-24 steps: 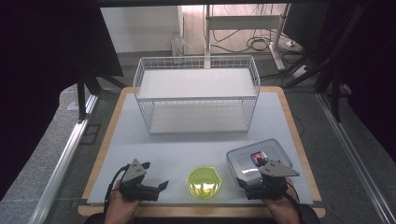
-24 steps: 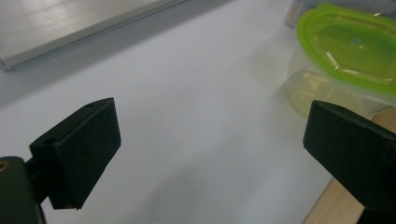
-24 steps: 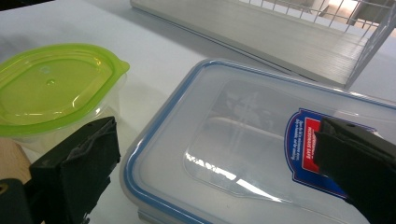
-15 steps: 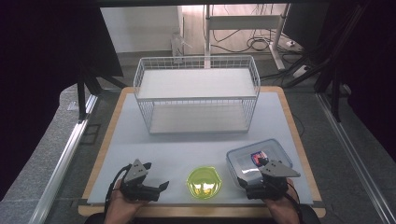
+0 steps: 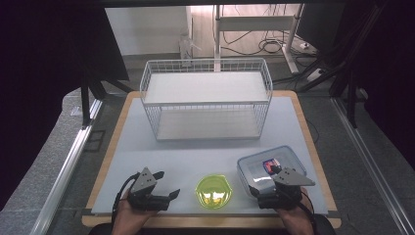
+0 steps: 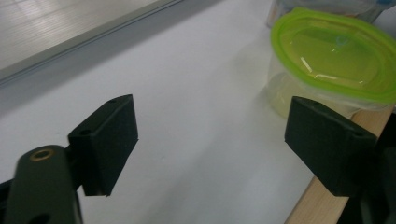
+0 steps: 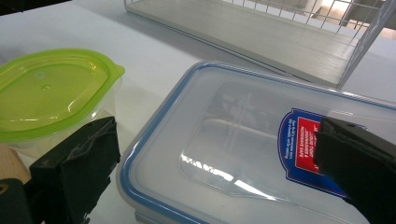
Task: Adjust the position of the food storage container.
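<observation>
We see a lab or test bench. Black curtains (image 5: 44,73) flank the worktop (image 5: 205,147). Cables (image 5: 274,46) lie on the floor behind its far edge.

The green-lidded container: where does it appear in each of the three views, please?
High view: green-lidded container at bottom centre, between both grippers.
Left gripper view: upper right, beyond the right-hand jaw.
Right gripper view: at left, above the left-hand jaw.
Shared landmark: the blue-rimmed container beside it.

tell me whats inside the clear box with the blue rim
Through the clear box's lid nothing shows inside it. A red and blue label and glare cover part of the lid, so what lies beneath them stays hidden.
</observation>
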A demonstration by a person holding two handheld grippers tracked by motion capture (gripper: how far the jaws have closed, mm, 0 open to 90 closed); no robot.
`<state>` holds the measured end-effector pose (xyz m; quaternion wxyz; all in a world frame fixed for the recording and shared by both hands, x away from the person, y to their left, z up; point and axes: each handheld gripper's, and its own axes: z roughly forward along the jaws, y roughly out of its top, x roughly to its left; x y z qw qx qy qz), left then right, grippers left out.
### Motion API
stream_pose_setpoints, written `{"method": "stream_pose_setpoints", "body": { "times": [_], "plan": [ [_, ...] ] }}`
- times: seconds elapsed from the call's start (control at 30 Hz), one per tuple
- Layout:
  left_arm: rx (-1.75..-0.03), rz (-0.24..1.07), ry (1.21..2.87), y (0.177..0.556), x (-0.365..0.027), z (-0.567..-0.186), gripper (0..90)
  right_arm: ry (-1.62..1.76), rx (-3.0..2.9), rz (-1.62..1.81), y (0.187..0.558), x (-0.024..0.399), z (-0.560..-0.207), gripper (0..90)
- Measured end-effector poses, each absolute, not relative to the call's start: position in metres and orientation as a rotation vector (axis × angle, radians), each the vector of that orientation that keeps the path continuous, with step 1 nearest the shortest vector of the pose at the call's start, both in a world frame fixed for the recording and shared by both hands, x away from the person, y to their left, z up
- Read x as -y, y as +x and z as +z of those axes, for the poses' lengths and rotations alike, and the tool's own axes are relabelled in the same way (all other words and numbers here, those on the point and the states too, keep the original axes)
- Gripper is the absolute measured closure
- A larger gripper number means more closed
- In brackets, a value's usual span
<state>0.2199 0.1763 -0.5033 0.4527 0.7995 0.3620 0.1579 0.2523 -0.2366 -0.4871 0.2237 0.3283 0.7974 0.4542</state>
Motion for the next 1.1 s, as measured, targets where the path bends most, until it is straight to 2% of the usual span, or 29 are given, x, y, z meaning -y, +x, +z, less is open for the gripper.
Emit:
{"method": "stream_pose_setpoints", "body": {
  "times": [0.13, 0.2, 0.37, 0.5, 0.73, 0.83, 1.1],
  "plan": [
    [-0.877, 0.339, 1.961, 0.219, -0.172, -0.498, 33.5, 0.906, -2.198, 1.25, 0.252, 0.236, -0.487, 0.5],
    [-0.853, 0.333, 1.978, 0.219, -0.166, -0.495, 36.5, 0.906, -2.197, 1.251, 0.252, 0.236, -0.487, 0.5],
    [-0.844, 0.319, 1.996, 0.219, -0.153, -0.49, 55.8, 0.911, -2.19, 1.256, 0.252, 0.237, -0.487, 0.5],
    [-0.82, 0.288, 1.989, 0.219, -0.148, -0.488, 64.6, 0.909, -2.19, 1.255, 0.252, 0.236, -0.487, 0.6],
    [-0.78, 0.223, 1.981, 0.223, -0.135, -0.488, 85.2, 0.909, -2.185, 1.258, 0.252, 0.235, -0.487, 0.6],
    [-0.722, 0.205, 1.988, 0.224, -0.122, -0.488, 89.6, 0.911, -2.186, 1.255, 0.252, 0.236, -0.487, 0.6],
    [-0.642, 0.17, 2.024, 0.223, -0.089, -0.483, 89.8, 0.927, -2.178, 1.265, 0.253, 0.238, -0.487, 0.6]
  ]
}}
